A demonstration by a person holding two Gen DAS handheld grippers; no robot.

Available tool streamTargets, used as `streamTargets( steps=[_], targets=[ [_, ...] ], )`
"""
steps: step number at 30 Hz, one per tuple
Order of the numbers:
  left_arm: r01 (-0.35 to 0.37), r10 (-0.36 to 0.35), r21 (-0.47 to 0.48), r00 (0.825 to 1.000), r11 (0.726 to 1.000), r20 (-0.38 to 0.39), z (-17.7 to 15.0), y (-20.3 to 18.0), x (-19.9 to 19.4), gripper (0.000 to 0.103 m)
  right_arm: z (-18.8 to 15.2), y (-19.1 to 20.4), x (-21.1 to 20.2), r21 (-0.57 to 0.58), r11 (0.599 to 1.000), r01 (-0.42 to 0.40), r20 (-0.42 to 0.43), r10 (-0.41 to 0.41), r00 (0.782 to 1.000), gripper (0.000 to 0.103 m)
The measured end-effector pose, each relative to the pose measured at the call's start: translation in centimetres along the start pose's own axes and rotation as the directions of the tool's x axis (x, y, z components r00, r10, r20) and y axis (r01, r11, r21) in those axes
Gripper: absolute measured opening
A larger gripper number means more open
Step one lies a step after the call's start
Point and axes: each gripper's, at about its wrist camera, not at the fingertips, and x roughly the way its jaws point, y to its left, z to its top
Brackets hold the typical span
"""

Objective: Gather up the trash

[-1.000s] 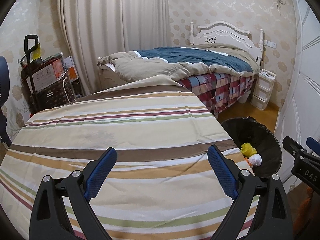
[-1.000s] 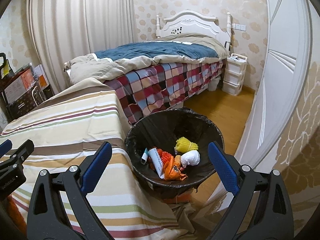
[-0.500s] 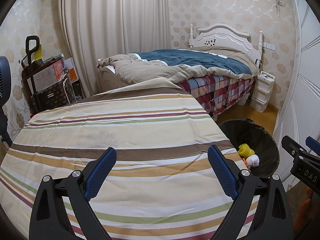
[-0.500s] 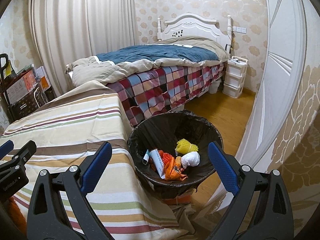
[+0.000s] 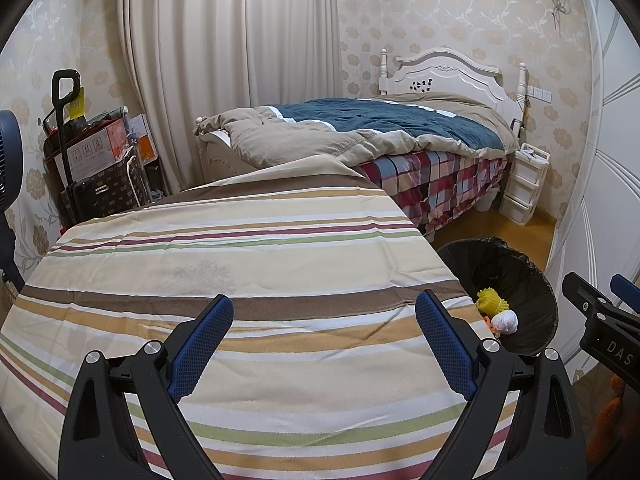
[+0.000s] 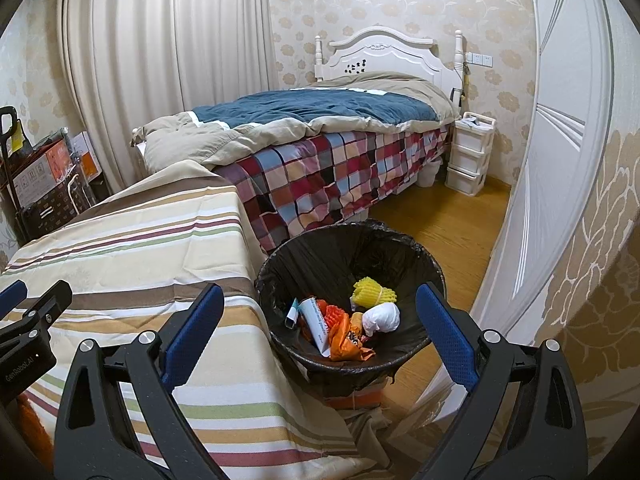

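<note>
A black-lined trash bin [image 6: 340,252] stands on the floor at the right of the striped table [image 6: 132,256]. Inside lie a yellow foam net [image 6: 374,294], a white crumpled wad [image 6: 382,318], orange wrappers [image 6: 344,334] and a white tube [image 6: 314,320]. My right gripper [image 6: 320,314] hangs open above the bin's near rim, holding nothing. My left gripper [image 5: 324,326] is open over the striped tablecloth [image 5: 240,264], nothing between its fingers. In the left wrist view the bin [image 5: 504,272] shows at the right, with the right gripper's body [image 5: 604,332] beside it.
A bed [image 6: 320,148] with a checked cover and blue quilt stands behind the table. A white drawer unit [image 6: 468,152] sits by the headboard. Boxes and a cart [image 5: 96,164] stand at the far left by the curtain. A white door [image 6: 560,160] is at the right.
Both views have pulled back and risen slightly, so the bin and table look a little farther. Both grippers stayed open and empty.
</note>
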Motion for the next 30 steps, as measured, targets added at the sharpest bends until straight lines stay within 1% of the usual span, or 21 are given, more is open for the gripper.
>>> streamTargets(
  steps=[30],
  targets=[
    [0.002,-0.002,0.000,1.000,1.000,-0.001,-0.12,-0.09,-0.24,0.092,0.02,-0.06,-0.01,0.001,1.000,-0.001,0.000,0.001,1.000,0.094]
  ],
)
